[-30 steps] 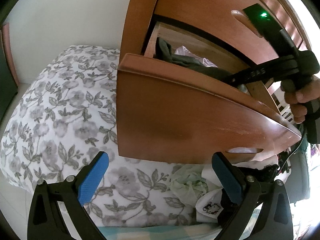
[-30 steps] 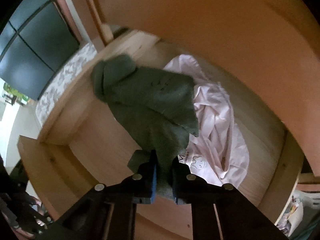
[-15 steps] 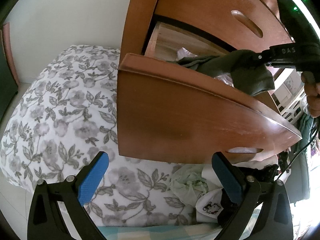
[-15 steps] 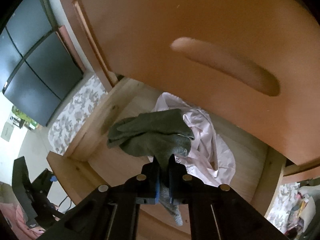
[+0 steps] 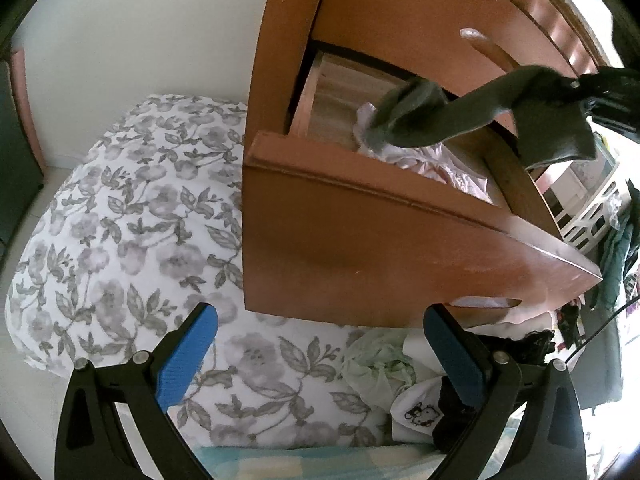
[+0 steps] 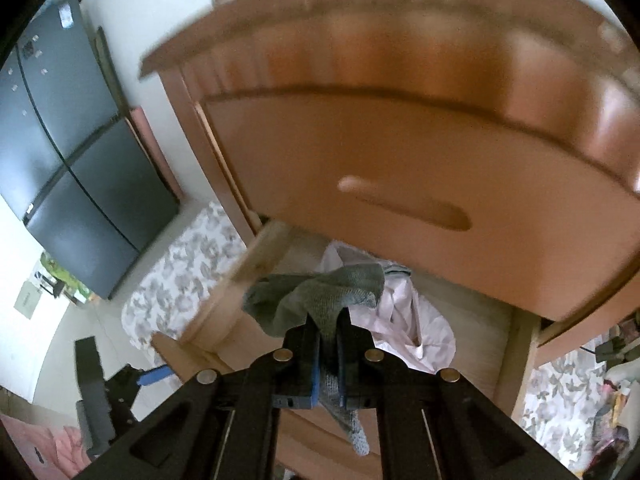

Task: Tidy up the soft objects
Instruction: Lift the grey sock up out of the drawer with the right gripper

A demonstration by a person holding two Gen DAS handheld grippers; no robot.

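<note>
1. My right gripper is clamped on a grey-green sock. The fabric is pinched between the blue pads, one end bunched beyond the fingertips, the other hanging toward the bottom of the frame.
2. In the left wrist view the same sock stretches across the upper right of the frame, from the right gripper at the right edge toward the open drawer. Its far end looks blurred just over the drawer's contents; I cannot tell whether it touches them.
3. A pale pink garment lies inside the drawer, right of centre in the right wrist view, behind and beside the sock. In the left wrist view it shows above the drawer's front panel.
4. The wooden dresser fills the upper half of the right wrist view; a closed drawer front with a recessed handle sits directly above the open one.
5. My left gripper has its jaws wide apart, nothing between them, at the bottom of its own frame, below the drawer's front.
6. A floral bedcover fills the left and centre of the left wrist view. A heap of clothes, light green and white, lies at lower right, close to my right-hand finger.
7. A white slatted basket sits at the right edge, behind the drawer.
</note>
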